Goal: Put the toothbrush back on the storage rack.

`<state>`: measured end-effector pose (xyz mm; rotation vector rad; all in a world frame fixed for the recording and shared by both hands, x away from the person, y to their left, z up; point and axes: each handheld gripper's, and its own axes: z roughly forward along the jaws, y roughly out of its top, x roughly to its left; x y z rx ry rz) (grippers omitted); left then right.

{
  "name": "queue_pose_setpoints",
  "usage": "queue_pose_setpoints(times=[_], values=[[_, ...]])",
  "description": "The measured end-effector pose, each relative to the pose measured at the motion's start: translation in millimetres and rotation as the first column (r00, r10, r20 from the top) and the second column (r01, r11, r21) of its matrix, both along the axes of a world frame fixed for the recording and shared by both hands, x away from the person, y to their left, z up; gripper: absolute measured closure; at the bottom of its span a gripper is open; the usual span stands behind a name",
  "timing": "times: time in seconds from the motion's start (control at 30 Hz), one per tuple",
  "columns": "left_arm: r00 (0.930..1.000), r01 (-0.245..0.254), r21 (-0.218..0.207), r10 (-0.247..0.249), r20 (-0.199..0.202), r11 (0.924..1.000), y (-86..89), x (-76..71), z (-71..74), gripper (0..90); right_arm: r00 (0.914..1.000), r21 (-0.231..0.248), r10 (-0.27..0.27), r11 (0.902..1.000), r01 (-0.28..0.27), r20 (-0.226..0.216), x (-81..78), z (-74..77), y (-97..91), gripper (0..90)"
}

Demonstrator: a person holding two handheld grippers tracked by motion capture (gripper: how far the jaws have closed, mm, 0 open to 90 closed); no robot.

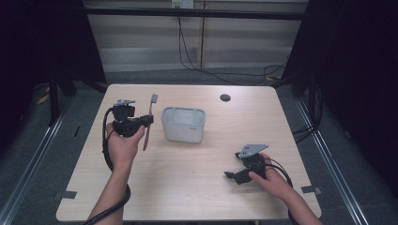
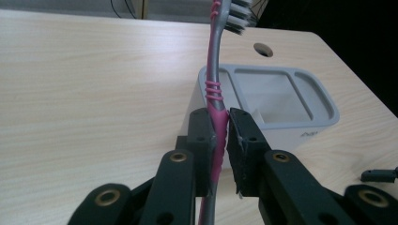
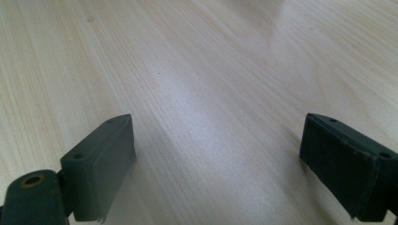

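A pink and grey toothbrush stands upright in my left gripper, bristles at the top. In the left gripper view the jaws are shut on the toothbrush at its pink handle, my left gripper just in front of a grey holder with several compartments. The grey holder sits mid-table, right of the held brush. My right gripper rests low near the table's front right, its jaws wide apart over bare wood with nothing between them, as the right gripper view shows.
The light wooden table has a round dark cable hole at the back. Cables trail along the floor behind the table. Dark curtains stand at both sides.
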<state>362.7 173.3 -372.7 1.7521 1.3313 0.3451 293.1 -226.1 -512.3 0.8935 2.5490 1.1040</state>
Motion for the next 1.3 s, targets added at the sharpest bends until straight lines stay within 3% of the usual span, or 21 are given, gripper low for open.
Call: queue_pose_setpoints(times=[0.2,1.3], values=[[0.999,-0.008,-0.006,0.008,0.045,1.0,-4.4,3.2,5.8,79.8,1.0,0.0,-0.001,1.0,0.001,-0.001,0.0,0.0,0.0,10.2],[0.9893,-0.013,-0.055,0.021,0.144,0.9984,-22.9,21.0,25.0,79.7,1.0,0.002,-0.002,1.0,0.002,0.001,0.0,0.0,0.1,10.2]])
